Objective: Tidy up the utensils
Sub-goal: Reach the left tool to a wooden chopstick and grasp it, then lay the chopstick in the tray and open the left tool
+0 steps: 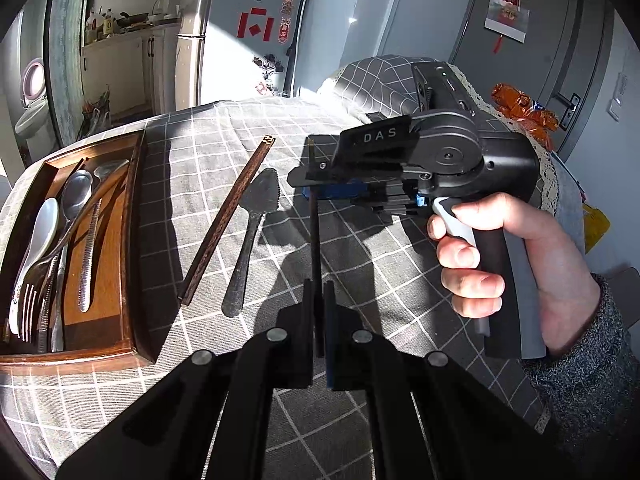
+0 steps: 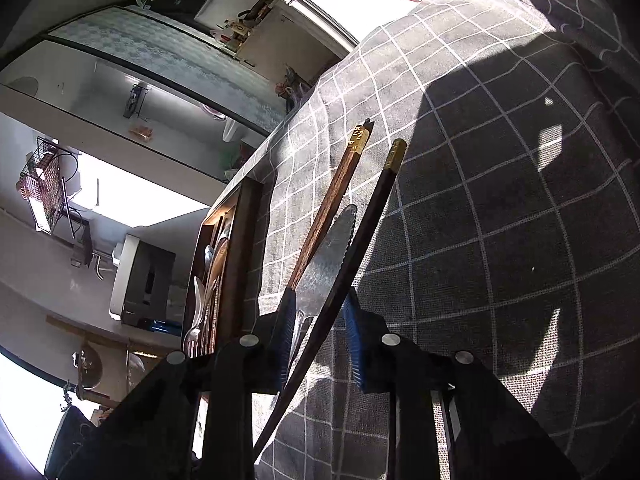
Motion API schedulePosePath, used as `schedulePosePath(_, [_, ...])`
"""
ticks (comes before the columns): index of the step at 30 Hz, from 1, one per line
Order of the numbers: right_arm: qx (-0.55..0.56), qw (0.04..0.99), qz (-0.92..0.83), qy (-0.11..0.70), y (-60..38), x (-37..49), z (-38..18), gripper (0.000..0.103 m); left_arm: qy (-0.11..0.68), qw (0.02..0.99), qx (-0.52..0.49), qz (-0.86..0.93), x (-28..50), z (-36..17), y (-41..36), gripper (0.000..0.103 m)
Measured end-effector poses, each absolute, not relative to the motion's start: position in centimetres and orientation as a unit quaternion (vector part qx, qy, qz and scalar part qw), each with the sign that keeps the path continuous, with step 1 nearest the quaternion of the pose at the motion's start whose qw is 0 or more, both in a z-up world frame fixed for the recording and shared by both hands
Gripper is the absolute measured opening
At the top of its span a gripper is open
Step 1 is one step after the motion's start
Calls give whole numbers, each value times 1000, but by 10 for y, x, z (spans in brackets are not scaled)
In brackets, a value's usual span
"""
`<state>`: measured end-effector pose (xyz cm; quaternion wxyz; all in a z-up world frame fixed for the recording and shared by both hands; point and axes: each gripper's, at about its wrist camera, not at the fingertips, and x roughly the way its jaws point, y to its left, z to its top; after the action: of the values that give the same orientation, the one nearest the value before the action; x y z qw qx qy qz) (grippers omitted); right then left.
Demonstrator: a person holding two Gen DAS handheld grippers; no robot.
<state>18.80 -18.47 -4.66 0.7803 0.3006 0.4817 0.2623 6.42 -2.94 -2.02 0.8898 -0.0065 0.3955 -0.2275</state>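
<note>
The left tongs [image 1: 318,312] were clamped on a dark chopstick [image 1: 315,236]. The right tongs [image 2: 316,336] straddled its far end, apparently not yet gripping. The tray [image 1: 138,216] lay at nine o'clock. A good transfer needs the right grip firm before the left releases.

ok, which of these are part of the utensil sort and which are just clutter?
Job:
- dark chopstick, held in the left gripper
- brown chopstick
- serrated knife
- wooden tray of spoons and forks

Lying about:
- fridge
- orange bag
- door hanging
</note>
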Motion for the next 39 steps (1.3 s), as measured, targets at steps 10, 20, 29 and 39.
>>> schedulePosePath(10, [243, 784, 311, 479, -98, 194, -11, 14, 374, 909, -11, -182, 48, -6, 35, 5])
schedulePosePath(20, [189, 781, 338, 490, -2, 228, -5, 14, 384, 914, -26, -129, 71, -11, 110, 5])
schedulePosePath(29, [154, 781, 318, 514, 35, 254, -25, 17, 404, 910, -19, -93, 99, -31, 128, 5])
schedulePosePath(39, [166, 810, 333, 453, -53, 218, 32, 68, 409, 910, 18, -69, 102, -38, 125, 31])
